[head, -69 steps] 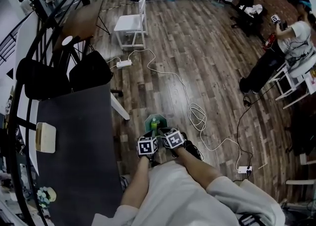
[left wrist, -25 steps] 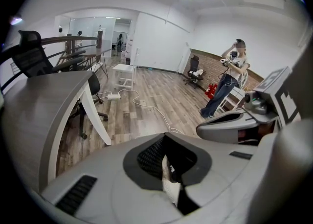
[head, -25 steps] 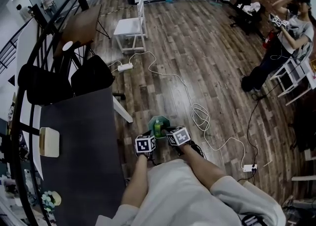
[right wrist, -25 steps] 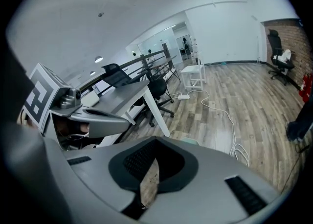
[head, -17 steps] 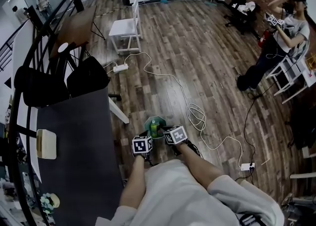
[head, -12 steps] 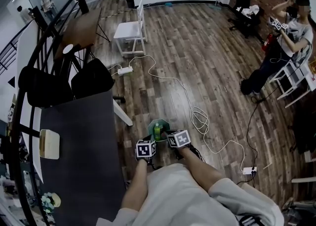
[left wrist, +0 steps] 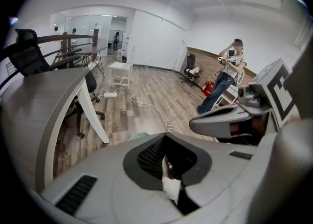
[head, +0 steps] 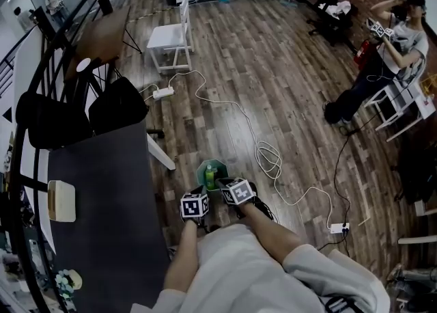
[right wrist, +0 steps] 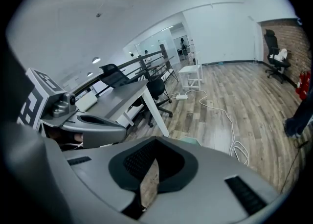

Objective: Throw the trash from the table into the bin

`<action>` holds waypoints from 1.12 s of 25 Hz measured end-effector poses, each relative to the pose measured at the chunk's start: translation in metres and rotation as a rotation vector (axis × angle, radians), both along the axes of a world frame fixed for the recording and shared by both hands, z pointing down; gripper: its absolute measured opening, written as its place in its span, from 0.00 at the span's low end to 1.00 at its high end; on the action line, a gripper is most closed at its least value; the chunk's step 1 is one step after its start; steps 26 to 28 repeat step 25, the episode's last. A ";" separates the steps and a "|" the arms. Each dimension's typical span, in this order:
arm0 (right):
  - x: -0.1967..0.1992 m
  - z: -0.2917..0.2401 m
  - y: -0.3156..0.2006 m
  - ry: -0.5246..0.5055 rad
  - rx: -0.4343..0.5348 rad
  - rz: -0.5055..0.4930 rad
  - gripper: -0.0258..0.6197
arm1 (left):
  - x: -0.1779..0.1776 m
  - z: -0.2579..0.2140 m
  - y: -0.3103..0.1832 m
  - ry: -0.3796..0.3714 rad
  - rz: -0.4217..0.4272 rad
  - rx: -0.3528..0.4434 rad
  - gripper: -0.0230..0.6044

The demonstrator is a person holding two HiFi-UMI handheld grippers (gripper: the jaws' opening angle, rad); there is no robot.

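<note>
**Clearance.** The desk [head: 102,195] fills the left of the head view. Its right long edge borders open wooden floor [head: 287,59]. One white cable [head: 263,158] lies in loops on that floor, close past the bin. Two black chairs [head: 119,103] stand at the desk's far edge. One white chair [head: 171,31] stands well beyond them. A second person [head: 396,45] stands far off to the right.

**Task items.** One green bin [head: 220,165] stands on the floor just beside the desk's right edge, near the white desk leg [head: 162,161]. One green bottle [head: 210,178] stands upright inside it. On the desk, one cream box [head: 61,201] lies near the left edge. One pale crumpled clump [head: 65,281] lies at the near left corner, too blurred to identify.

**Grippers.** Two grippers are held side by side above the floor, just short of the bin. The left gripper [left wrist: 171,179] has its jaws closed together. The right gripper [right wrist: 149,179] is closed likewise. Each shows only a narrow slit holding a pale strip. Whether that strip is a thin scrap or the background cannot be told.
</note>
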State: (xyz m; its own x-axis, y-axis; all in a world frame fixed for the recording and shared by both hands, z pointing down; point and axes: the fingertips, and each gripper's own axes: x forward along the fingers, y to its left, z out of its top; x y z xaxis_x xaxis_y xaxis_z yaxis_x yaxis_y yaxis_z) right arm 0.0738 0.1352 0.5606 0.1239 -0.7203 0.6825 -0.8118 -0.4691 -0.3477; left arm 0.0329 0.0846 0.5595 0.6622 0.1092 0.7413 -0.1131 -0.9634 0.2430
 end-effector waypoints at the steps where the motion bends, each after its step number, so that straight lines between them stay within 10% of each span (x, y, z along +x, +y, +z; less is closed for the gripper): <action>1: 0.001 0.002 0.003 -0.001 -0.003 0.008 0.04 | 0.000 0.001 0.001 0.002 0.001 0.000 0.08; 28: 0.006 0.011 0.009 -0.006 -0.027 0.008 0.04 | 0.006 0.008 0.019 -0.001 0.049 0.002 0.08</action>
